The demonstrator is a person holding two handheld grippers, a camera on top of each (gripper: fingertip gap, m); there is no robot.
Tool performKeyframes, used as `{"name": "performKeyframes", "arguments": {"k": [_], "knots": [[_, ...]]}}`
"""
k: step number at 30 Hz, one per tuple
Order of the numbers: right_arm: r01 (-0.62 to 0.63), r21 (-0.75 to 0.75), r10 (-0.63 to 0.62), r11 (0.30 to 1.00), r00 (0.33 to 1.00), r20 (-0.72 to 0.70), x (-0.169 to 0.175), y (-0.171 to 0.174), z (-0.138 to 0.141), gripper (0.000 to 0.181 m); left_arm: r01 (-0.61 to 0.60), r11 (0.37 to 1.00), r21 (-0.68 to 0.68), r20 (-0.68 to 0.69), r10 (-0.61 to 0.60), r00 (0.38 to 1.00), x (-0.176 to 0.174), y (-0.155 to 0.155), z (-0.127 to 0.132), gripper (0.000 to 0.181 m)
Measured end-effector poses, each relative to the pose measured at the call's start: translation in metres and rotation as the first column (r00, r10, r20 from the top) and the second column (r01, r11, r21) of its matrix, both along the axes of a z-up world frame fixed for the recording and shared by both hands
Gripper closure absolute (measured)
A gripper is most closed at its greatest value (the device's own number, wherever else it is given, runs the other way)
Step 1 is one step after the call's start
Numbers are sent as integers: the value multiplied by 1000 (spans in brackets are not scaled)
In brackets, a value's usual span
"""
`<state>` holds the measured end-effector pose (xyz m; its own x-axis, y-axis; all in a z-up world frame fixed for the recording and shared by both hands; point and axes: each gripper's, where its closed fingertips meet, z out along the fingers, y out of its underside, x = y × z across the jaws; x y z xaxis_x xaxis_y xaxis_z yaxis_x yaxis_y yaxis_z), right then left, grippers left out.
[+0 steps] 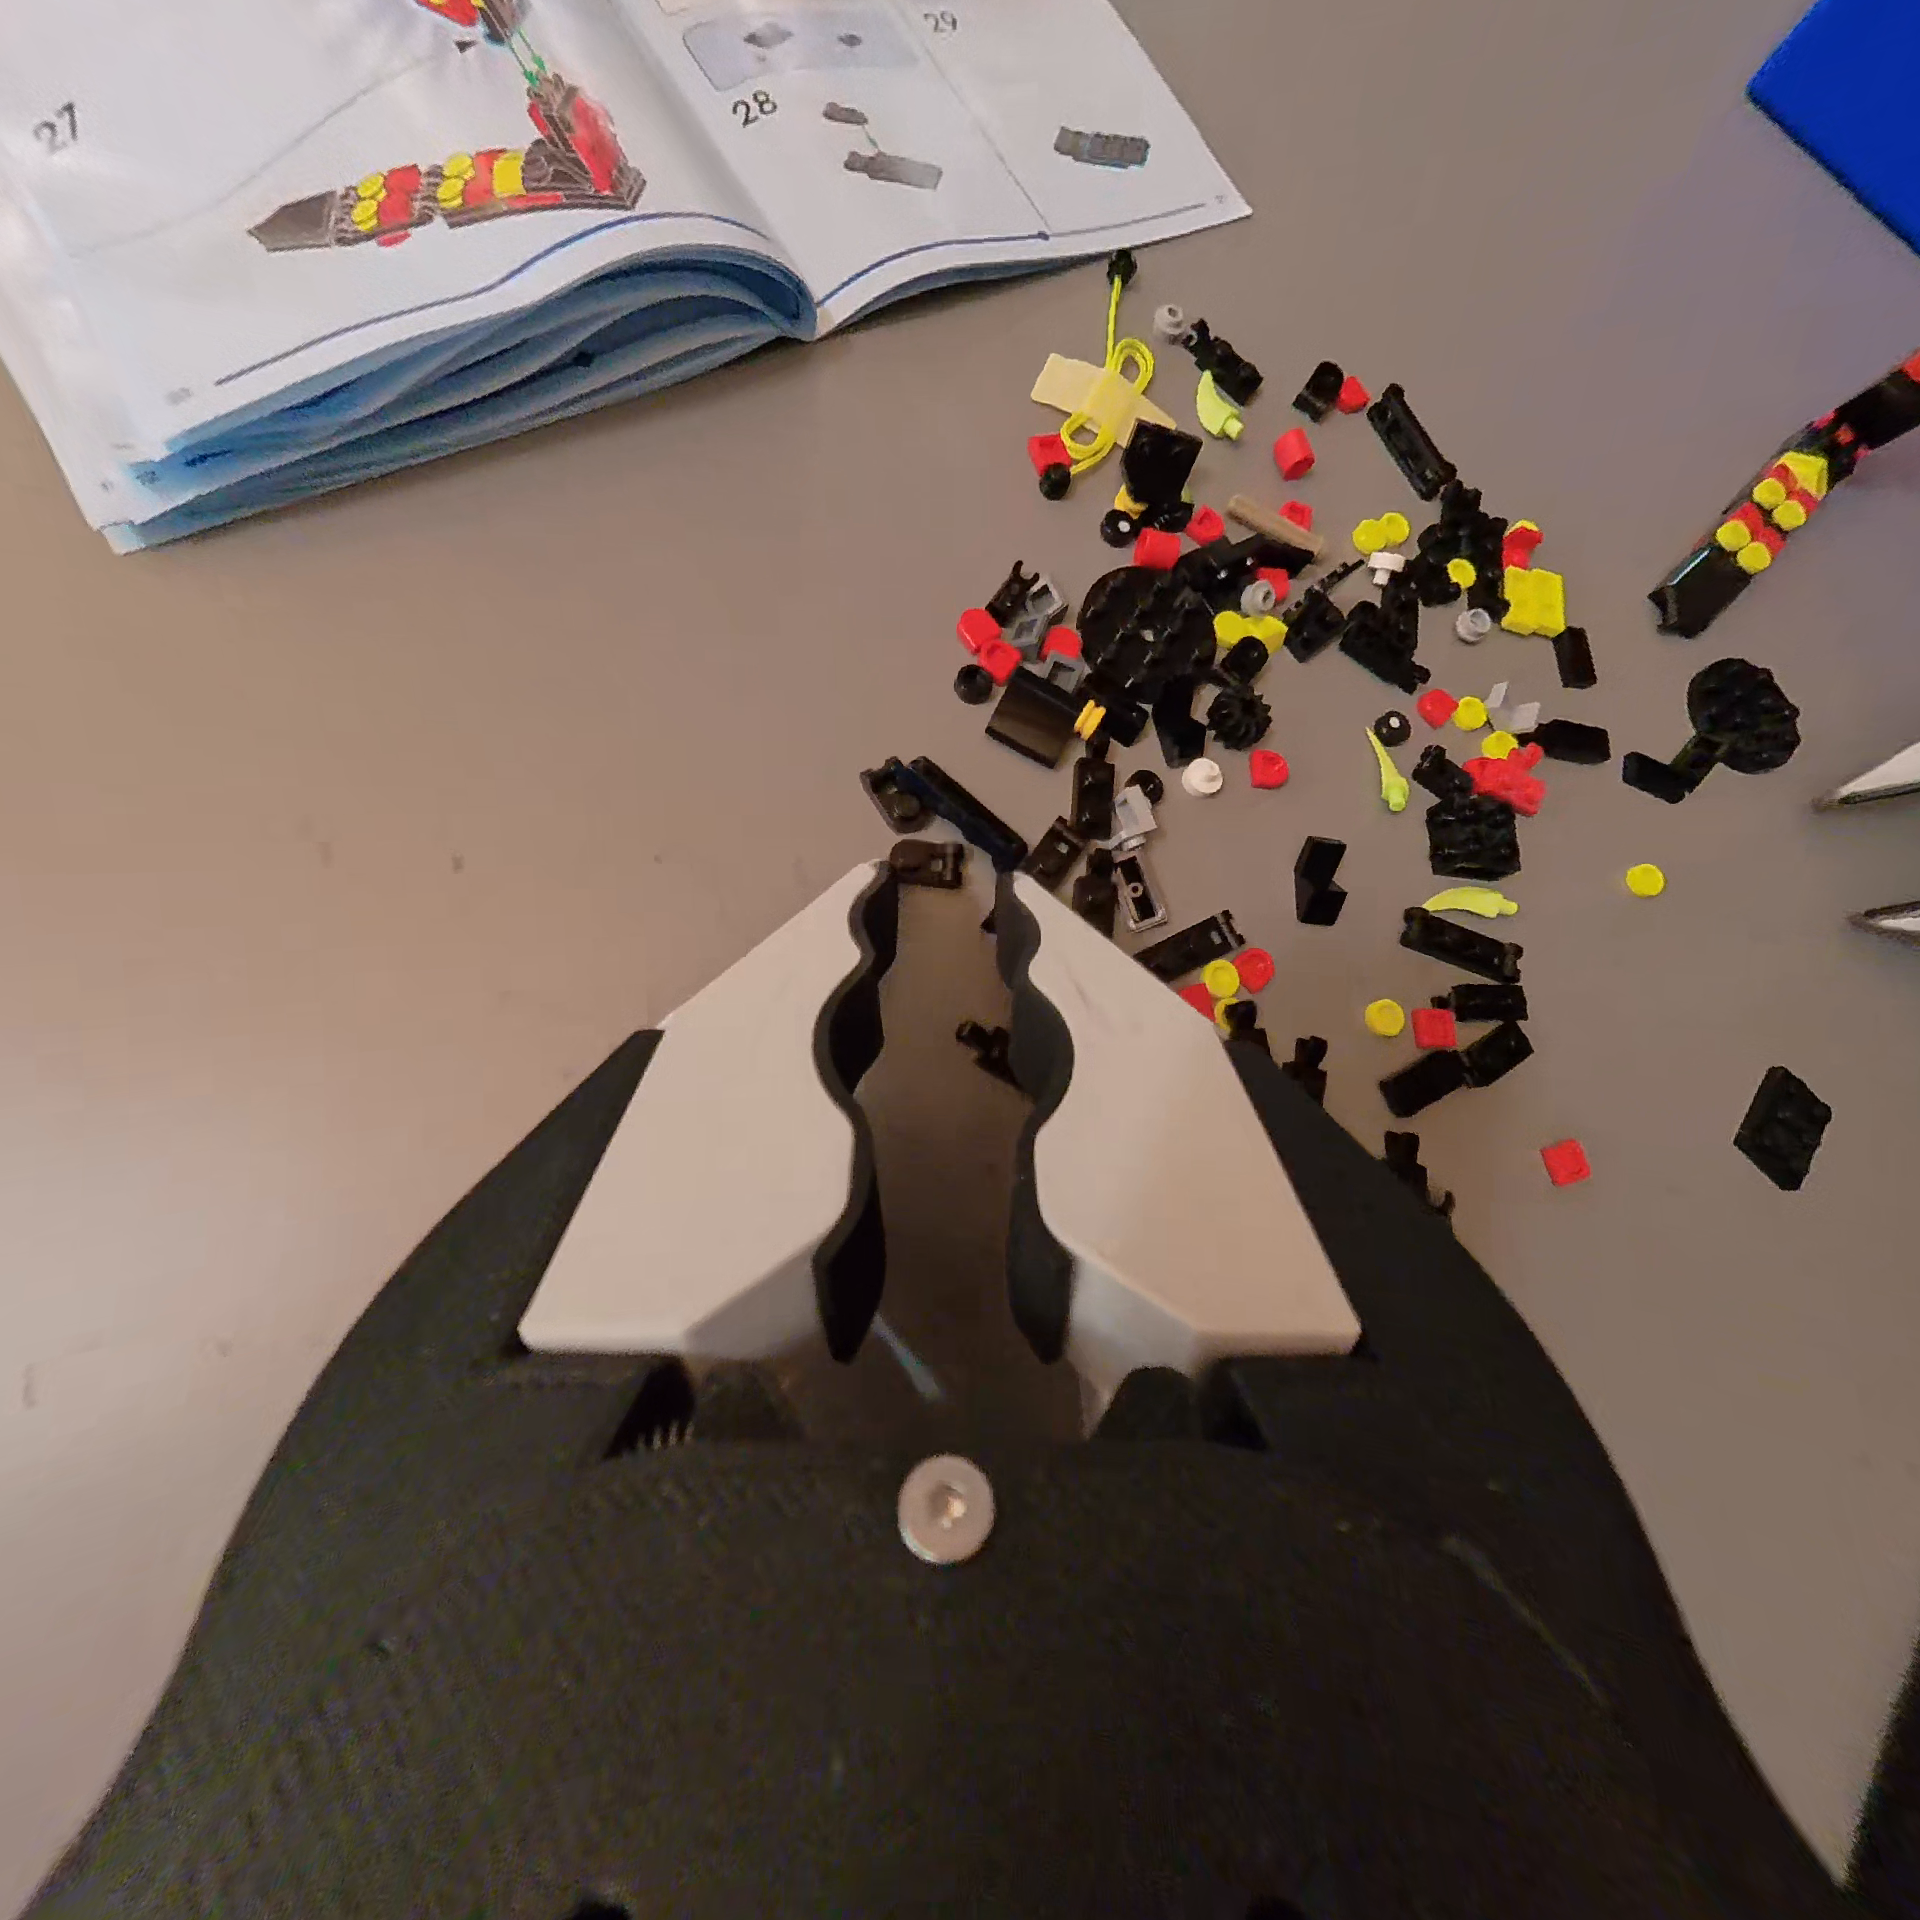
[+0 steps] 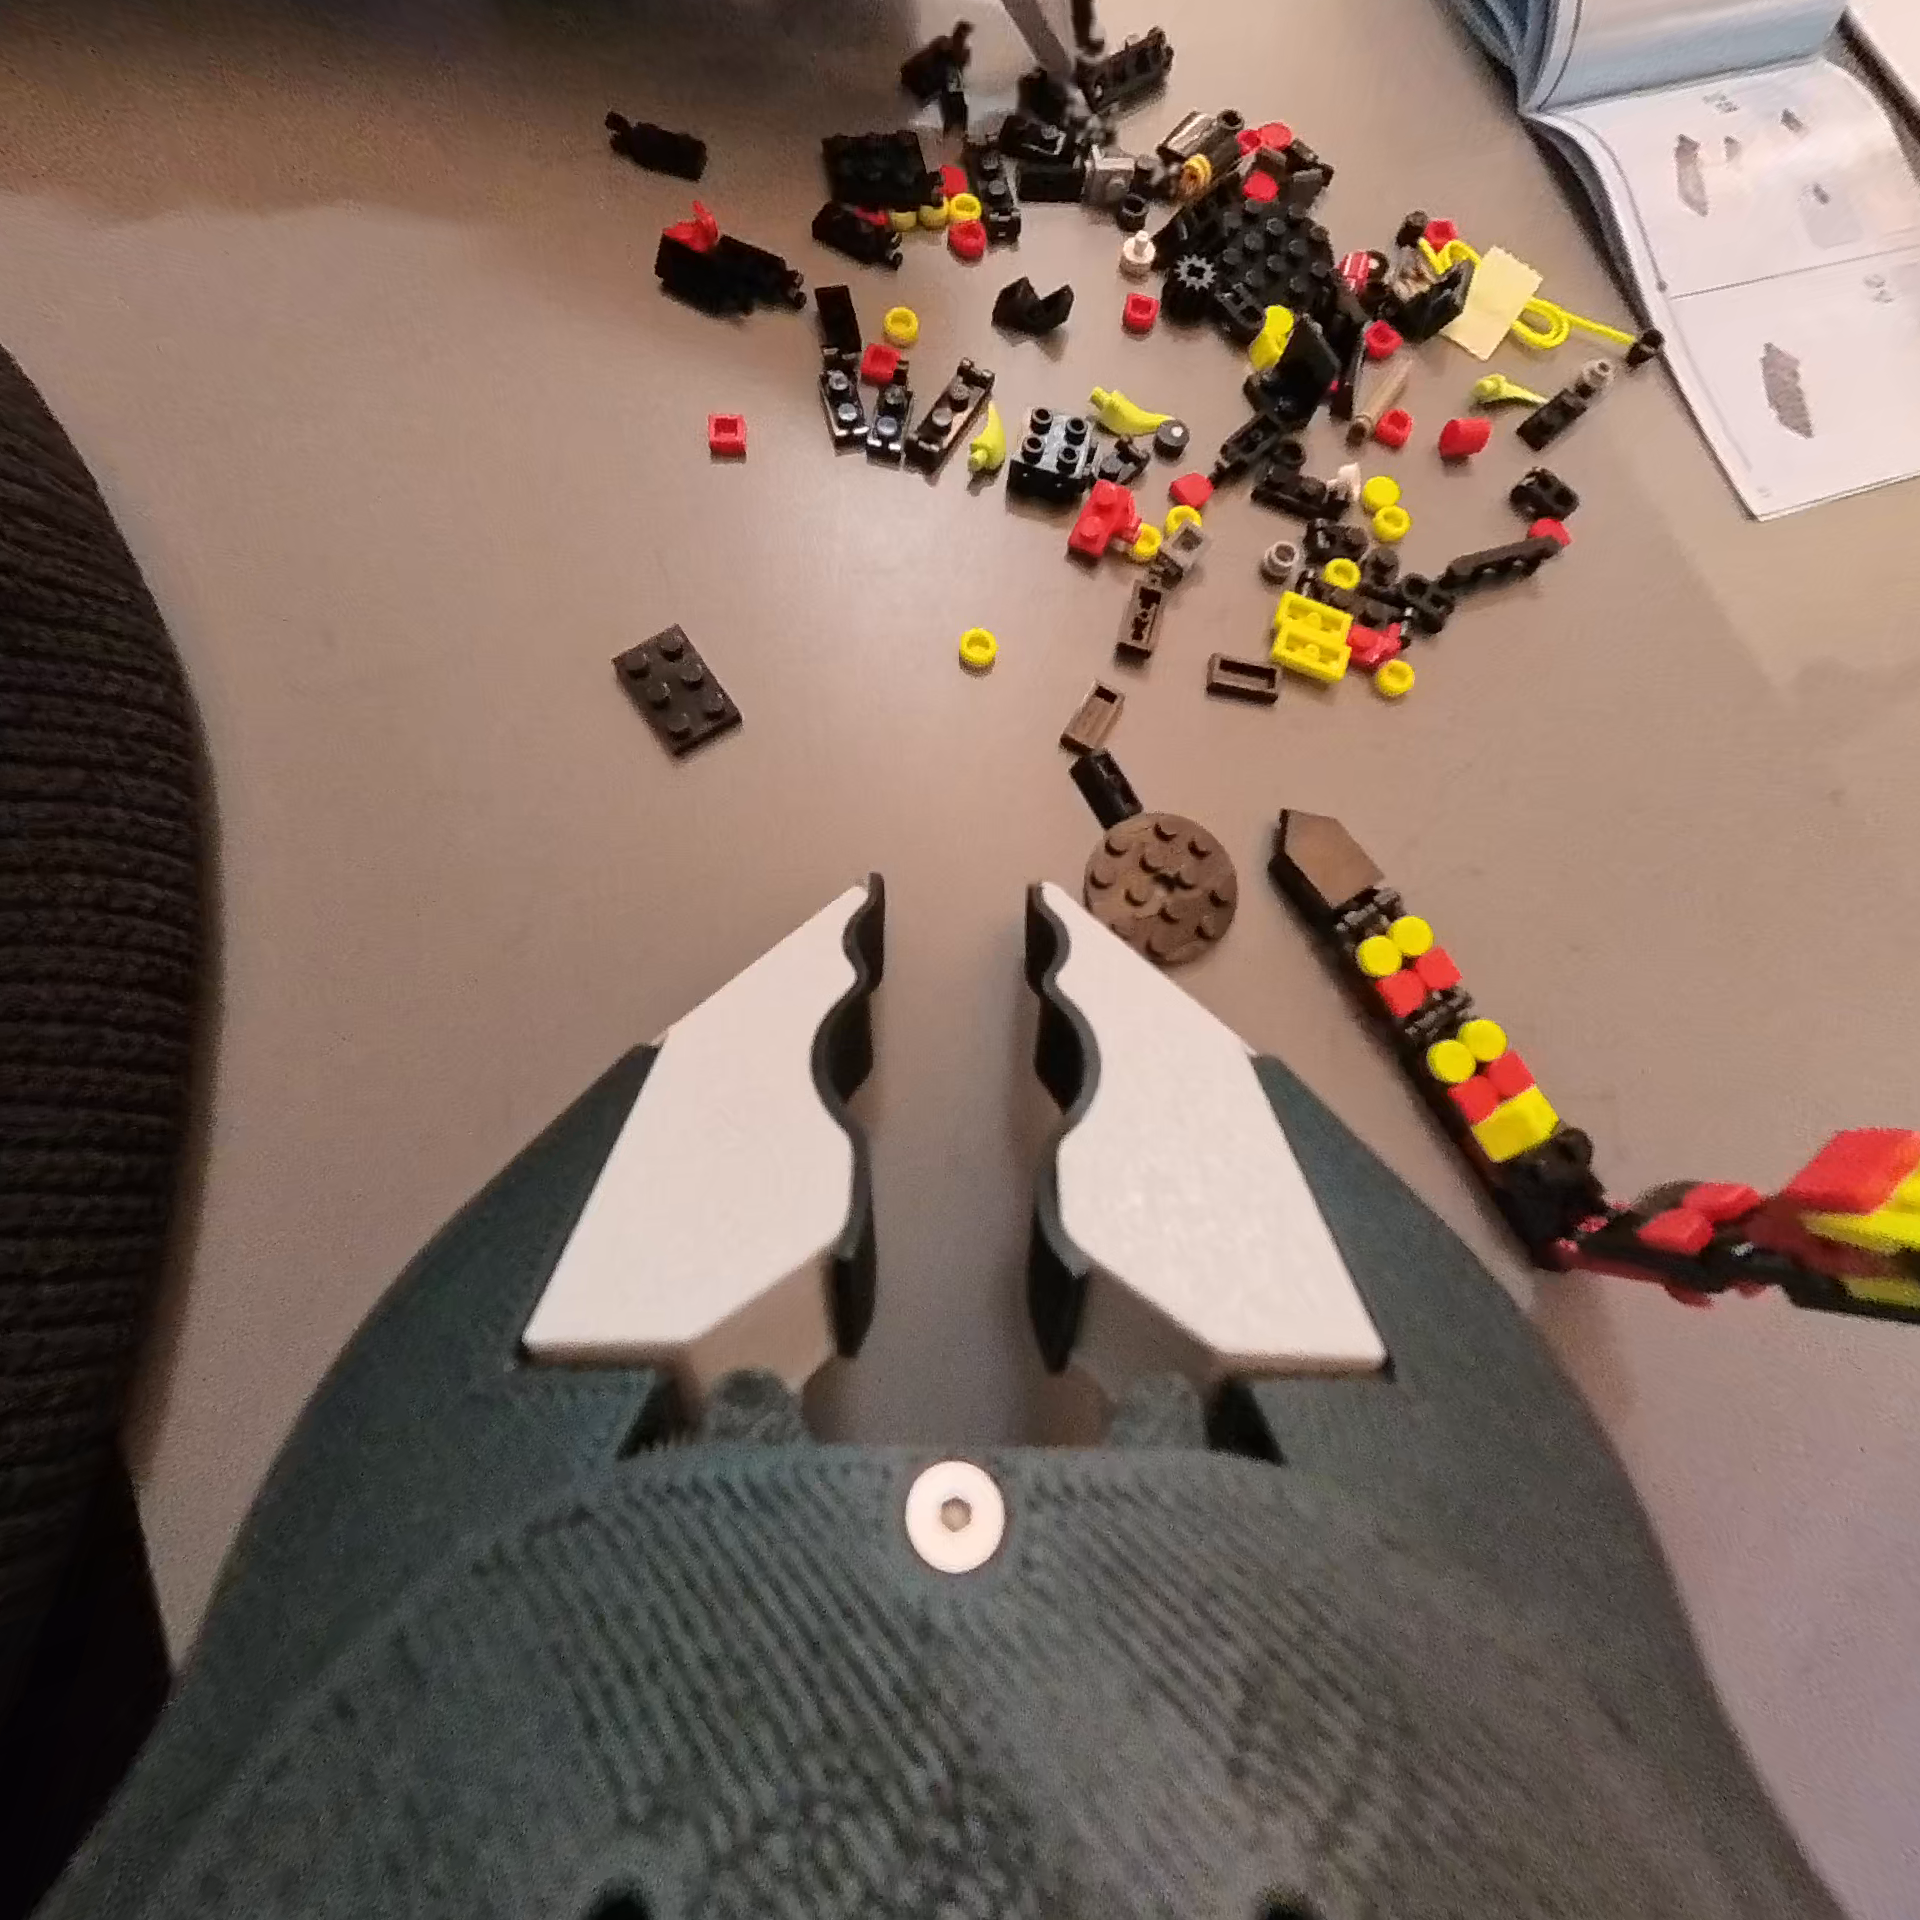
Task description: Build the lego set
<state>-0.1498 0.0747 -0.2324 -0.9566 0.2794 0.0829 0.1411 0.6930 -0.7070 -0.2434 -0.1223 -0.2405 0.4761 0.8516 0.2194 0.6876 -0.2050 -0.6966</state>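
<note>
The manual [image 1: 582,208] lies open toward the far left of the bench [image 1: 416,831], showing a tail-like build and small sub-steps. To its right spreads the pile [image 1: 1299,665] of loose black, red and yellow pieces. The left gripper [image 1: 940,883] reaches into the pile's near-left fringe, its jaws a narrow gap apart, with a small black clip piece [image 1: 928,862] right at the tips; whether the pads grip it or only touch it I cannot tell. Further right lies the built tail [image 2: 1423,1018], black with red and yellow studs, near the bench's right side, with a round plate [image 2: 1161,888] just beside its pointed end. The right gripper [image 2: 954,914] hovers low over bare bench between the pile and the tail, jaws apart and empty

The step in hand looks like picking one small piece for a sub-assembly. To do it well, I judge the left gripper should square its tips on the clip's flat sides and close gently, since so small a piece could flick away. Neighbouring black plates lie close, so lift straight up. The right gripper could steady the tail, ready to receive it
</note>
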Motion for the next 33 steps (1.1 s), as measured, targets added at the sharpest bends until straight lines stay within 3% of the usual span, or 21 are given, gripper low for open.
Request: {"name": "performKeyframes", "arguments": {"k": [17,28,33], "knots": [[49,18,-48,999,999,-7,2,14,-2,156,76,997,-27,-1,-76,997,-4,8,-1,168],[46,21,-46,999,999,-6,0,14,-3,156,27,982,-186,-34,-34,999,-5,-16,-1,169],[46,23,-45,999,999,-5,0,14,-4,156,35,992,-123,-48,-41,998,-6,-11,4,169]]}}
